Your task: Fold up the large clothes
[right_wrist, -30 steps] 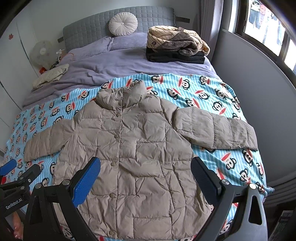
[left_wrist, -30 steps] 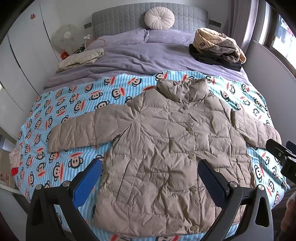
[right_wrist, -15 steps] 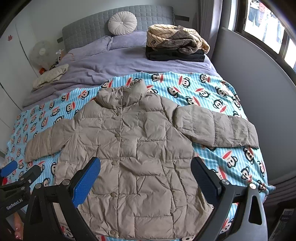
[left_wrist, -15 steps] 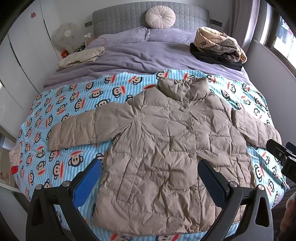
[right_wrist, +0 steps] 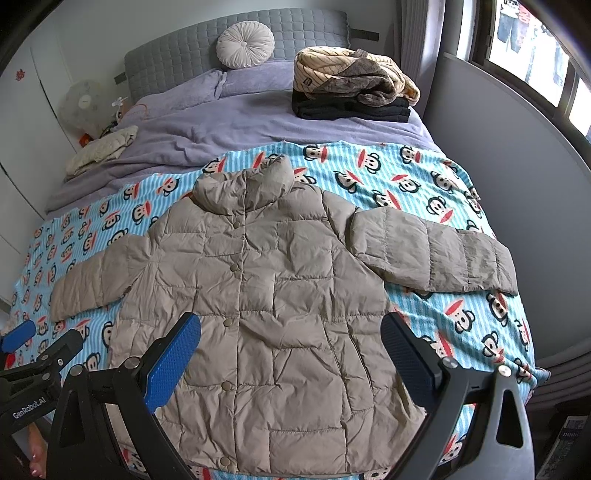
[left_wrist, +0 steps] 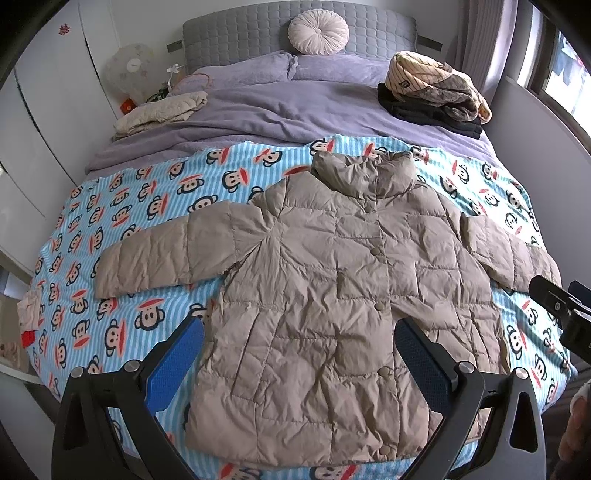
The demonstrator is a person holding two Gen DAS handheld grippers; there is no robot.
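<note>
A beige quilted puffer jacket (left_wrist: 332, 288) (right_wrist: 266, 306) lies flat, front up and buttoned, on a blue monkey-print blanket (left_wrist: 122, 229) (right_wrist: 417, 184). Both sleeves are spread out to the sides, the collar toward the headboard. My left gripper (left_wrist: 301, 354) hovers open above the jacket's lower hem, nothing between its blue pads. My right gripper (right_wrist: 291, 350) is open too, held over the lower part of the jacket. Each gripper shows at the edge of the other's view: the right gripper (left_wrist: 561, 310) on the right, the left gripper (right_wrist: 33, 350) on the left.
A stack of folded clothes (left_wrist: 432, 92) (right_wrist: 351, 88) sits on the purple duvet at the back right. A cream garment (left_wrist: 162, 110) lies at the back left, near a fan (left_wrist: 129, 70). A round cushion (left_wrist: 317, 31) leans on the grey headboard. A wall runs along the bed's right side.
Both grippers have drifted back and up a little, so the jacket's hem shows slightly more. The jacket itself has not moved.
</note>
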